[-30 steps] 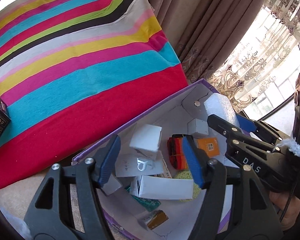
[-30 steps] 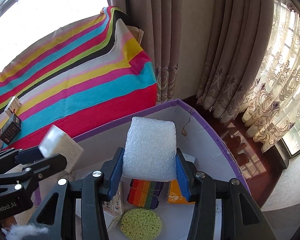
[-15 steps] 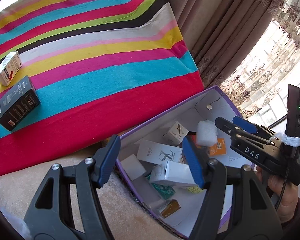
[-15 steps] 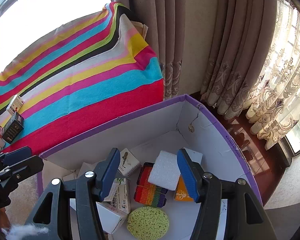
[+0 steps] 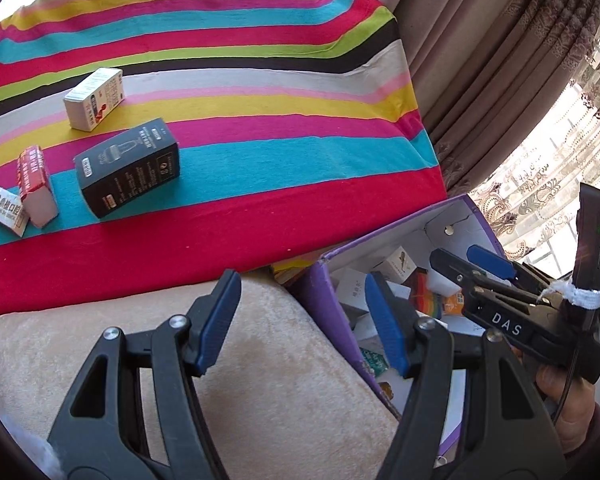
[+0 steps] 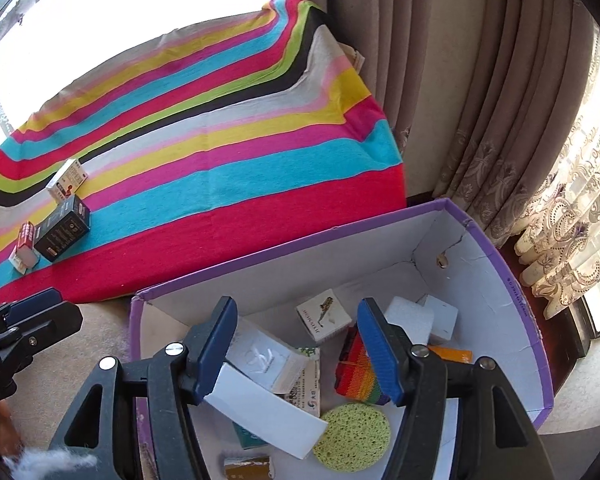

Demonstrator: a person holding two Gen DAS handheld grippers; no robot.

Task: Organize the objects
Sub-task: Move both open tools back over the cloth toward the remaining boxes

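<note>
Inside the purple box (image 6: 516,292), among small cartons and a green sponge (image 6: 354,432), lay the white foam block (image 6: 410,320), dropped from the right gripper (image 6: 296,344) a second earlier; jaws now spread wide, holding nothing. Likewise parted and empty, the left gripper (image 5: 304,320), swung away from the box over beige carpet (image 5: 280,392) toward the striped blanket (image 5: 260,120). Out there, well apart from the box, waited the black carton (image 5: 128,166), a white carton (image 5: 94,98) and a red packet (image 5: 36,180). Probably next: fetching those.
</note>
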